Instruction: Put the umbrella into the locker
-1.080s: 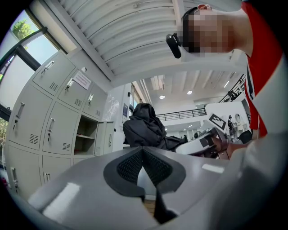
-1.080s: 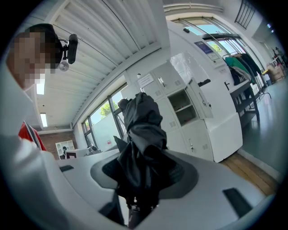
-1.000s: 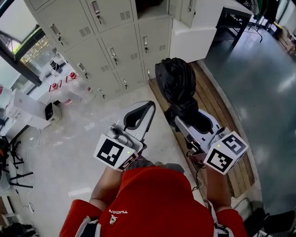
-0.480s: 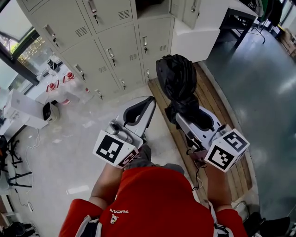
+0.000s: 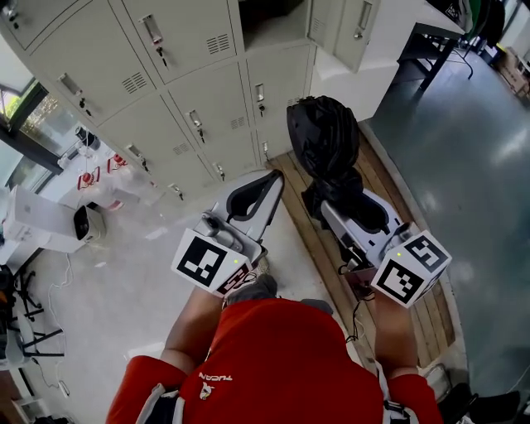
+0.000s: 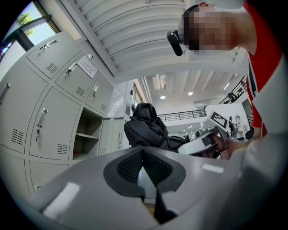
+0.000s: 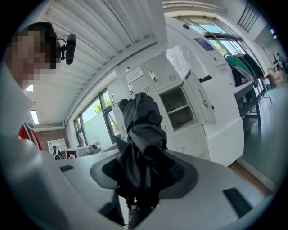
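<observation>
A black folded umbrella (image 5: 323, 137) stands upright in my right gripper (image 5: 338, 203), which is shut on its lower end. In the right gripper view the umbrella (image 7: 141, 134) fills the gap between the pads of the right gripper (image 7: 141, 177). My left gripper (image 5: 272, 176) is alongside at the left, shut and holding nothing; its pads meet in the left gripper view (image 6: 143, 157). Ahead is a wall of grey lockers (image 5: 195, 103). One locker (image 5: 272, 21) is open, its door (image 5: 358, 29) swung to the right. That open locker (image 7: 177, 105) lies beyond the umbrella.
A wooden slatted strip (image 5: 393, 195) runs along the floor under the right gripper. A white cabinet (image 5: 356, 83) stands right of the lockers, with a black table (image 5: 426, 41) behind it. White boxes and cables (image 5: 50, 228) lie at the left.
Both grippers, with the umbrella, have moved forward toward the lockers, which now look nearer and larger. The grip on the umbrella is unchanged.
</observation>
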